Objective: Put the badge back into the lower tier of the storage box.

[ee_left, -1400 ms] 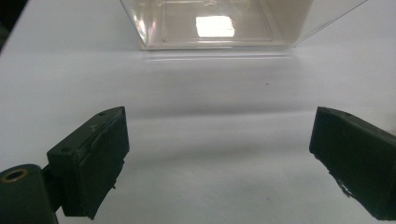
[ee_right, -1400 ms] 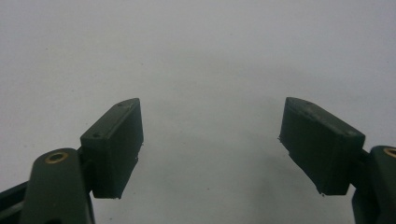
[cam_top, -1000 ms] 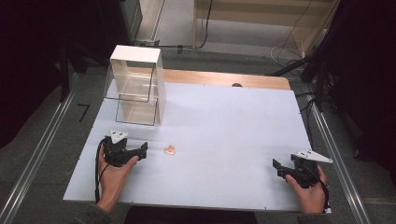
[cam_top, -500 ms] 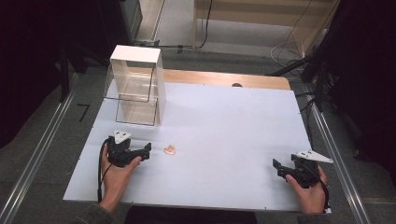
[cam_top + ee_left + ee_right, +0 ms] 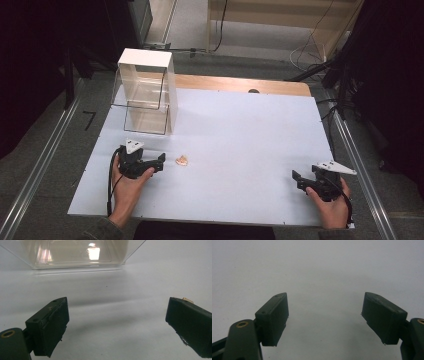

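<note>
Worktop: I see a white board [image 5: 240,145], matte and bare across the middle; a wood strip runs along its far edge.
Clear box: a see-through case with a white top [image 5: 146,92] stands upright at the far-left corner; in the left gripper view its base [image 5: 75,255] sits straight ahead.
Small item: pale tan piece [image 5: 182,160] on the worktop just right of my left tool, not touching; too small to name, maybe food.
Left tool: [image 5: 159,162] near the left front, jaws wide apart, holding nothing.
Right tool: [image 5: 296,179] at the right front corner, jaws spread, holding nothing.
Room: dark curtains both sides, metal rails along the floor, cables and wood shelving behind.
</note>
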Action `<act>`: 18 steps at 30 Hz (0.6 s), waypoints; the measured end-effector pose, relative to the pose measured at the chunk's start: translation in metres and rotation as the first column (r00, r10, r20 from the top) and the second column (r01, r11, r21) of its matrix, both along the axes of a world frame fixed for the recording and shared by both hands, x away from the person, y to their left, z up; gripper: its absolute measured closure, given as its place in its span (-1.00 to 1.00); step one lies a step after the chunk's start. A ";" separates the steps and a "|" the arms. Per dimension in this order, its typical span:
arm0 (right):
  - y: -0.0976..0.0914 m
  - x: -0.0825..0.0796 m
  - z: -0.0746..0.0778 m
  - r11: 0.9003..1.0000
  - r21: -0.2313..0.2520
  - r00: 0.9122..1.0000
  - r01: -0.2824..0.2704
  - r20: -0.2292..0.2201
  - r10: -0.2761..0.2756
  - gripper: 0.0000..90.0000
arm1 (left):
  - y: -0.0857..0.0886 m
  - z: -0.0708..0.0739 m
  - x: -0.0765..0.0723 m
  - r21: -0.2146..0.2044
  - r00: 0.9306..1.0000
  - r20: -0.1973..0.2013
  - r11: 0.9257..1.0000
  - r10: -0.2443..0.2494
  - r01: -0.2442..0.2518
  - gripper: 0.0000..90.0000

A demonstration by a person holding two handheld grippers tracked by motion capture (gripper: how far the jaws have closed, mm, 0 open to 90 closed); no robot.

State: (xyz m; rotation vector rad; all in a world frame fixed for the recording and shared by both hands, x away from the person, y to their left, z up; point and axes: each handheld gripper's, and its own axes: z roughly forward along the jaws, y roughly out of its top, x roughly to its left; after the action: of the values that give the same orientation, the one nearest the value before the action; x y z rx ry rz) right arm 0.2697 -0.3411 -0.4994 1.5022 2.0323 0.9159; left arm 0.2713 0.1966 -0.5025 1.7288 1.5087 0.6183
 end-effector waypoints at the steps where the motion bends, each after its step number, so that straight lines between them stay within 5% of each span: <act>1: 0.000 0.000 0.000 1.000 0.000 1.000 0.000 0.000 0.000 -0.55 | 0.000 0.000 0.000 0.004 1.000 -0.002 1.000 -0.005 0.005 -0.88; 18: 0.000 0.000 0.000 1.000 -0.001 1.000 0.002 0.000 -0.002 -0.55 | -0.007 -0.001 0.003 0.002 0.999 -0.010 1.000 -0.031 0.031 -0.88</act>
State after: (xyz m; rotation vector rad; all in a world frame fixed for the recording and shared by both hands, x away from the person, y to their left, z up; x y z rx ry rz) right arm 0.2695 -0.3408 -0.4993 1.5038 2.0308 0.9132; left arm 0.2746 0.1893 -0.5038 1.7560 1.4859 0.5957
